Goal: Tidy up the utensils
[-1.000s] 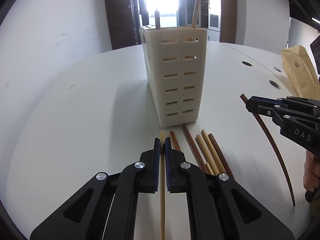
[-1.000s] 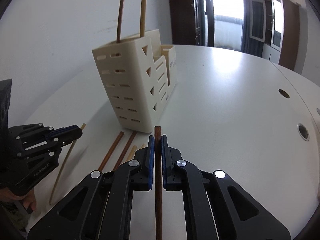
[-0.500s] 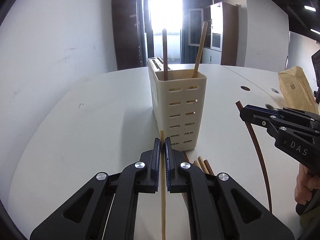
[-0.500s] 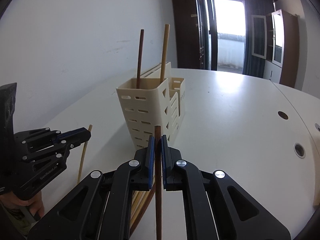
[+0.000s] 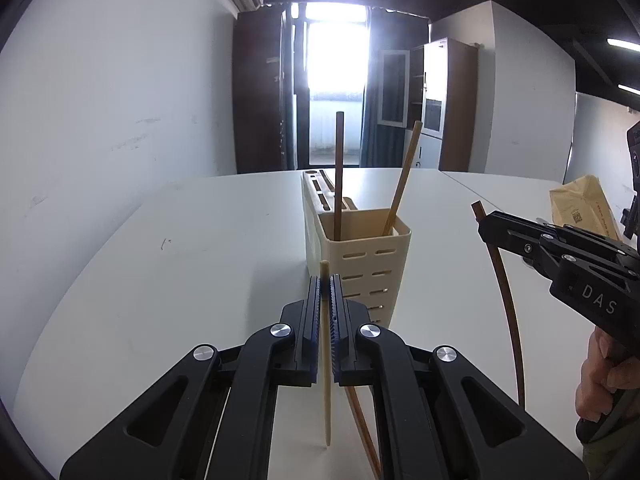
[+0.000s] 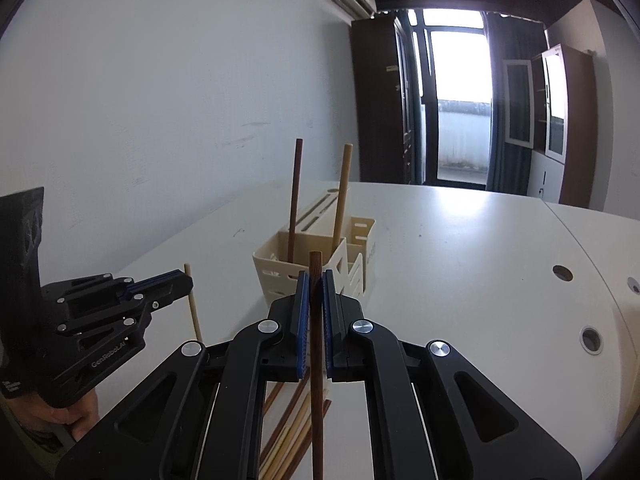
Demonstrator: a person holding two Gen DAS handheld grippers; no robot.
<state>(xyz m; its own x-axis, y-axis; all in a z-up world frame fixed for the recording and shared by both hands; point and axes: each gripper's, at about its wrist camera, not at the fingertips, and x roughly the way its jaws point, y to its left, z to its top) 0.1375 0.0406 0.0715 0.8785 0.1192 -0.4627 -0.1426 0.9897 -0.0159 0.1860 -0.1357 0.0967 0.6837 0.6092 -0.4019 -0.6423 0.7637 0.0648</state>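
Note:
A cream slotted utensil holder [image 5: 356,248] [image 6: 320,268] stands on the white table with one dark chopstick [image 5: 339,168] and one light chopstick [image 5: 402,176] upright in it. My left gripper [image 5: 325,284] is shut on a light chopstick [image 5: 326,360], held above the table in front of the holder. My right gripper [image 6: 315,280] is shut on a dark brown chopstick [image 6: 316,360], raised to the right of the holder; it also shows in the left wrist view [image 5: 504,300]. Several loose chopsticks [image 6: 292,432] lie on the table below.
A brown paper bag [image 5: 580,208] stands at the right of the table. Round cable holes [image 6: 562,273] dot the table's right side. A white wall runs along the left; cabinets and a bright door are behind.
Both grippers have risen with their chopsticks, lifting them off the table to about the height of the holder's rim. The loose chopsticks now lie below the grippers.

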